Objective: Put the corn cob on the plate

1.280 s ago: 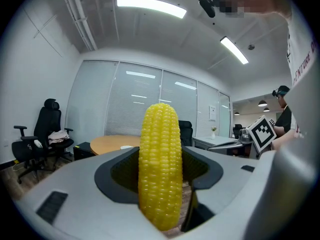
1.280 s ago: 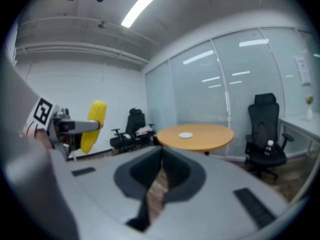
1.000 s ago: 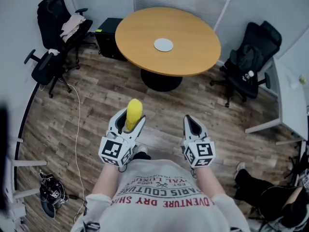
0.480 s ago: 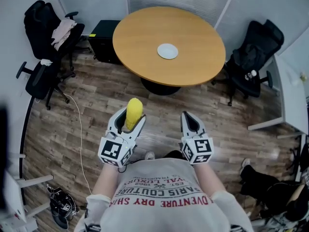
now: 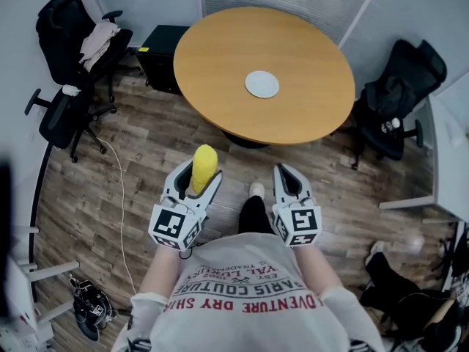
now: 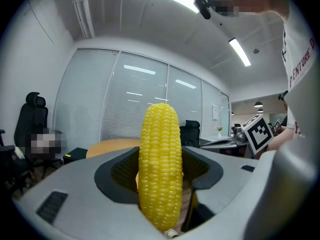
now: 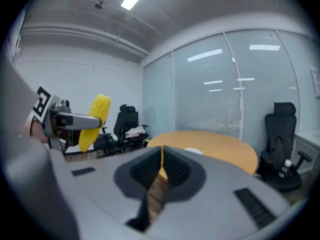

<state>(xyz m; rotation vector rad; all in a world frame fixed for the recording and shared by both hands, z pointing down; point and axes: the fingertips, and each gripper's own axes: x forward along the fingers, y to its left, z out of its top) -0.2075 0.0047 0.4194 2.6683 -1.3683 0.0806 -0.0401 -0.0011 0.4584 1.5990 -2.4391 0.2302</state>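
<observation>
Nearer than a second ago, the round wooden table [image 5: 220, 64] lies ahead. Right gripper [image 5: 286, 174] has its jaws pressed together, empty. Left gripper [image 5: 198, 177] clamps the corn cob [image 5: 204, 160] upright, well short of the table. White plate [image 5: 261, 83] rests near the tabletop's middle.

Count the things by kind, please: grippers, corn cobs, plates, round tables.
Grippers: 2 (left gripper, right gripper)
Corn cob: 1
Plate: 1
Round table: 1
Total: 5
</observation>
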